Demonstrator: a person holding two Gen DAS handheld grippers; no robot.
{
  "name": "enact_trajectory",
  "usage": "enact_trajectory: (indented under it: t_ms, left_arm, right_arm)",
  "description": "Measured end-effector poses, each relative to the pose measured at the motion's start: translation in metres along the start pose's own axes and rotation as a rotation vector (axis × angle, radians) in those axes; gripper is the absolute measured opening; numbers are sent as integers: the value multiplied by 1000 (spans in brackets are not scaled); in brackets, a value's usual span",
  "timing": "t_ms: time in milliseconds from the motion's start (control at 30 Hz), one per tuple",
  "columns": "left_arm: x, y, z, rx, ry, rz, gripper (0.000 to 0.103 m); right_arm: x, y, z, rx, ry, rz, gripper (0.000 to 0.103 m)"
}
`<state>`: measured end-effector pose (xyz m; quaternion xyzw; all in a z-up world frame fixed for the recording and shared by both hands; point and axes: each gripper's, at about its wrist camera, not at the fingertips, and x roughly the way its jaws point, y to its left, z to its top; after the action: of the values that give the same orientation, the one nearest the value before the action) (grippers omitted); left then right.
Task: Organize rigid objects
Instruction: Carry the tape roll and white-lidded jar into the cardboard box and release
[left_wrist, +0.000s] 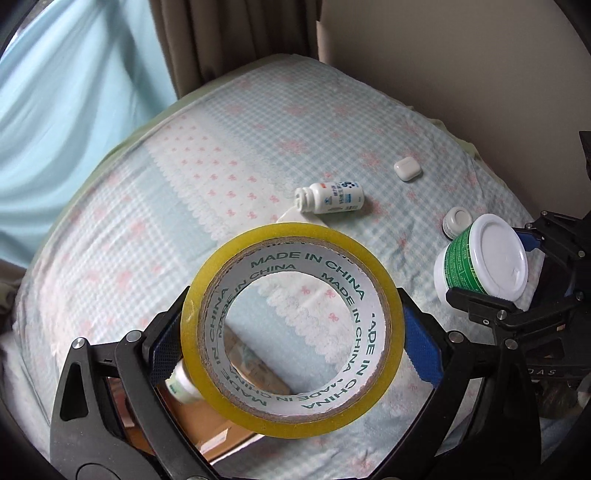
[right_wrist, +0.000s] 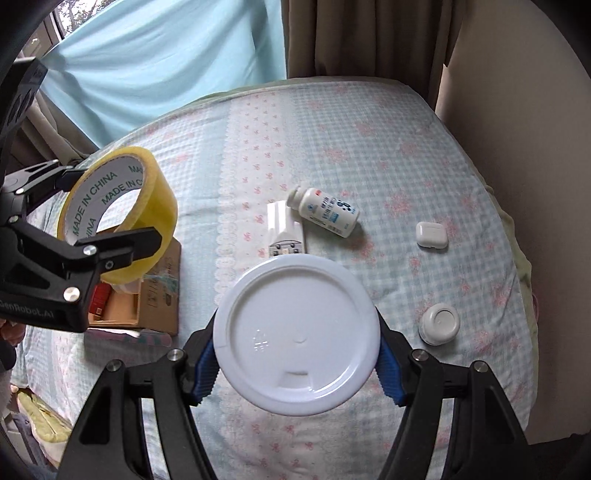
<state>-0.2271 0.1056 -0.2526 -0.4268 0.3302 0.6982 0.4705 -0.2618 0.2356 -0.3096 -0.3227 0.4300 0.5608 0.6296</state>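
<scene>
Yellow ring-shaped tape roll and white-lidded green plastic tub, each clamped by left and right gripper, hung above brown cardboard box, probably for packing.

A bed spread with a pale blue checked cover with pink bows fills the room's corner, backed by brown curtains, a light blue drape glowing with daylight and a plain beige wall.

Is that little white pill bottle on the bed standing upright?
No, the pill bottle lies on its side on the bedspread, its cap end pointing toward the curtain.
</scene>
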Motion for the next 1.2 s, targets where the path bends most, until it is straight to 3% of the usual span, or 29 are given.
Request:
enact_trajectory:
  t_ms: [433, 633, 867, 1200]
  left_arm:
    - [-85, 125, -122, -254, -4, 143, 98]
    - [-103, 179, -173, -362, 9, 166, 98]
    - [-85, 230, -210, -437, 62, 167, 98]
    - [-15, 265, -218, -482, 139, 117, 98]
  right_arm:
    - [-30, 132, 21, -101, -38, 96, 66]
    - [-22, 183, 24, -39, 8, 107, 66]
    - [7, 223, 31, 23, 69, 123, 66]
    - [82, 255, 36, 25, 219, 107, 66]
